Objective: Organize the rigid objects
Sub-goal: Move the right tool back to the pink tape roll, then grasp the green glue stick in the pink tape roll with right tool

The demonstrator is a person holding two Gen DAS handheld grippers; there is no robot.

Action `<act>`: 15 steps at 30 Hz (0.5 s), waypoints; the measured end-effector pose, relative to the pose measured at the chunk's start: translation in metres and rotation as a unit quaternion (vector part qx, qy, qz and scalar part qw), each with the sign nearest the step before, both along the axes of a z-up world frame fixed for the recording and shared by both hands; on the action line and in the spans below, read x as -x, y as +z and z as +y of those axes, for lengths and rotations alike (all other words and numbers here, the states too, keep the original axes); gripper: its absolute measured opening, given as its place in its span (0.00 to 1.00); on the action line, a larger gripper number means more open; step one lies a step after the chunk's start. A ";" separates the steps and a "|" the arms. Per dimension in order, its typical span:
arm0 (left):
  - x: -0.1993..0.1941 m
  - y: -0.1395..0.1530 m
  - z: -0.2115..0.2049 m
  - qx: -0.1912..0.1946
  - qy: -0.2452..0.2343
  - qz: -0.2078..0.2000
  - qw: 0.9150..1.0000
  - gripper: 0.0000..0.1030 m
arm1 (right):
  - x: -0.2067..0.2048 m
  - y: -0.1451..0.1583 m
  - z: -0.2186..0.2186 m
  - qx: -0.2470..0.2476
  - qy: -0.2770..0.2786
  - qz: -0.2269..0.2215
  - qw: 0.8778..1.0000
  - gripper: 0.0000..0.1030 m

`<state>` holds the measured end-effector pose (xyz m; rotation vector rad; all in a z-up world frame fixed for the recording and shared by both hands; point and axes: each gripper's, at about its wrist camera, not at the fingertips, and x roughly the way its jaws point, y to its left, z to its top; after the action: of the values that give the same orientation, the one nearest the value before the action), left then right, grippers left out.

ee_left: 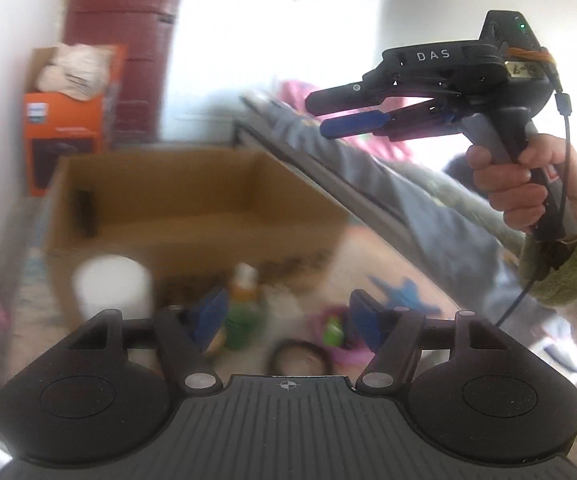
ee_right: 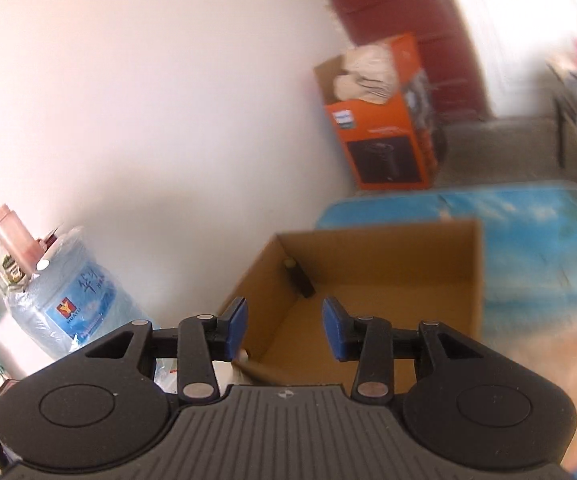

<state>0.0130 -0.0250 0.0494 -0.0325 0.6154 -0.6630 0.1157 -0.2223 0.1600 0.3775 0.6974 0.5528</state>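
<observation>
The left gripper [ee_left: 284, 320] is open with nothing between its blue pads, and it points down at a group of small items on the floor: a green bottle with an orange neck [ee_left: 242, 312], a white jar [ee_left: 110, 292] to its left, and a pink and green toy [ee_left: 334, 332] just ahead of its right finger. These look like the things waiting to be sorted. The cardboard box [ee_left: 192, 200] stands open just behind them, probably placed there so each item travels only a short way.

The right gripper [ee_right: 284, 328] is partly open and holds nothing. It hangs above the box, and a dark small object [ee_right: 298, 278] lies in the far corner, ahead of the fingers and a little left. I judge that object was put in already
</observation>
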 end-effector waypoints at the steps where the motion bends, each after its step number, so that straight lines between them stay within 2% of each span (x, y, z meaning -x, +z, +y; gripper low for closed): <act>1: 0.002 -0.006 -0.011 -0.008 -0.014 0.007 1.000 0.65 | 0.012 -0.012 -0.011 -0.013 -0.017 0.012 1.000 0.42; 5: -0.003 -0.027 -0.047 -0.033 -0.045 0.033 0.998 0.63 | 0.047 -0.069 -0.046 -0.067 -0.071 0.084 0.992 0.42; 8: -0.007 -0.034 -0.068 -0.064 -0.054 0.024 0.996 0.59 | 0.063 -0.107 -0.062 -0.097 -0.106 0.129 0.981 0.41; 11: -0.011 -0.039 -0.081 -0.090 -0.048 0.010 0.995 0.52 | 0.069 -0.130 -0.069 -0.128 -0.123 0.151 0.972 0.40; 15: -0.019 -0.045 -0.086 -0.104 -0.036 0.024 0.994 0.38 | 0.069 -0.147 -0.069 -0.152 -0.123 0.170 0.966 0.38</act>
<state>0.0321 -0.1112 0.0048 0.1695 0.7322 -0.6668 0.0467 -0.2918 0.0125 0.8493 0.8825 0.3602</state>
